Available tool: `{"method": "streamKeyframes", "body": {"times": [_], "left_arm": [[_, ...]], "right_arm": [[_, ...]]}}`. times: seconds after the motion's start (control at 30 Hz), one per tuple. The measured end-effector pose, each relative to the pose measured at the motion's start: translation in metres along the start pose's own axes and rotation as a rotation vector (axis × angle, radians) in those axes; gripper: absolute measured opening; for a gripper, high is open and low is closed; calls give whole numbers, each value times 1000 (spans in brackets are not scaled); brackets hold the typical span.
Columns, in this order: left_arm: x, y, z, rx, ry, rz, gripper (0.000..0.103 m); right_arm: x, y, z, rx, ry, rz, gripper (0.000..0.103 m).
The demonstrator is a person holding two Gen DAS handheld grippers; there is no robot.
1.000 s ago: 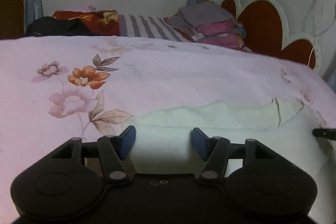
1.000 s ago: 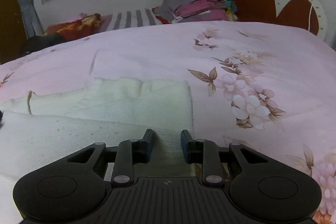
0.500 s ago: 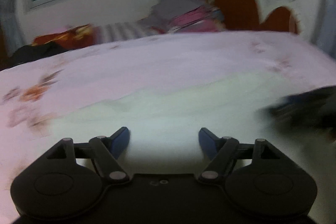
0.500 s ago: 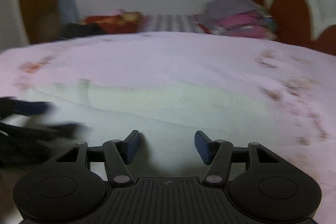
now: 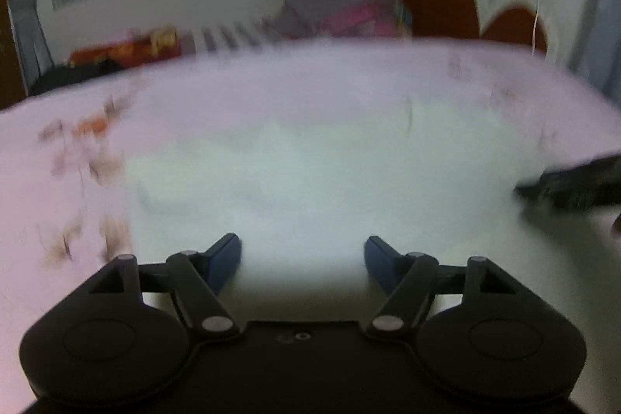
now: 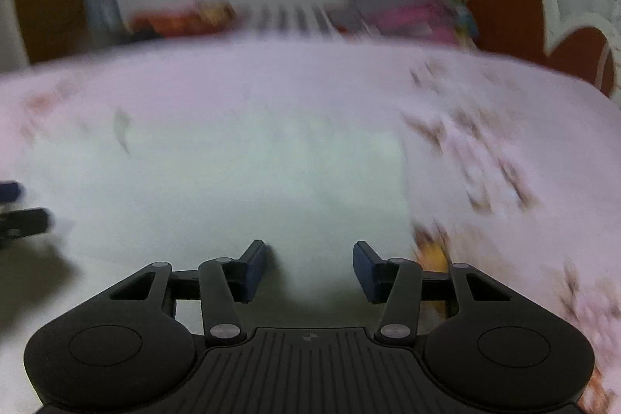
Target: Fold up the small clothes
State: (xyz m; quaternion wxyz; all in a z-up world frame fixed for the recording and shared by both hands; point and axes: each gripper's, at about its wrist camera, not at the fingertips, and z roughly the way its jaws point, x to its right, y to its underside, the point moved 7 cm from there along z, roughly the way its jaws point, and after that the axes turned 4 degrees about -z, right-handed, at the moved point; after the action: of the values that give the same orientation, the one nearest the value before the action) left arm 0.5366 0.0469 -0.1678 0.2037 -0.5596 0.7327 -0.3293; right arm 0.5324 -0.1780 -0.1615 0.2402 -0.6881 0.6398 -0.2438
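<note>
Heads up, both your left tool (image 5: 302, 255) and right tool (image 6: 309, 260) hang open and empty over the white garment (image 5: 330, 181) lying mid-bed (image 5: 271, 92), so rushing a pinch could bunch it.

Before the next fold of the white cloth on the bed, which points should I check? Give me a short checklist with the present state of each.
1. Left gripper empty: ok, jaws apart after widening then narrowing slightly, nothing pinched.
2. Right gripper empty: ok, jaws apart after the same widening and slight narrowing.
3. White cloth lies flat on the pink bedsheet: ok, though blurred.
4. Cloth edges lined up: cannot tell, too blurred.
5. Grippers apart from each other: ok, the other gripper shows only at each view's edge.
</note>
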Motion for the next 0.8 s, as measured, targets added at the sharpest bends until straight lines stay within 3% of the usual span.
{"method": "streamKeyframes", "body": {"times": [0.1,0.17,0.33,0.7,0.73,0.77,0.8], "left_arm": [[0,2,-14,2,-12,25,72],[-3,4,-24,18,-32,25,82],[-5,20,-54,50,-113,2,92],[11,64,-117,44,-190,-12,92],[12,71,-124,38,-194,-19,91],[13,81,-133,29,-192,-37,89],[12,91,-142,22,-188,-62,88]], "right_arm": [[7,-3,-17,28,-9,32,49],[12,-6,-38,91,-27,31,49],[23,7,-73,122,-63,80,50],[60,80,-135,83,-168,164,51],[64,90,-142,75,-177,173,53],[67,100,-149,68,-189,183,65],[71,112,-158,65,-206,188,71]]}}
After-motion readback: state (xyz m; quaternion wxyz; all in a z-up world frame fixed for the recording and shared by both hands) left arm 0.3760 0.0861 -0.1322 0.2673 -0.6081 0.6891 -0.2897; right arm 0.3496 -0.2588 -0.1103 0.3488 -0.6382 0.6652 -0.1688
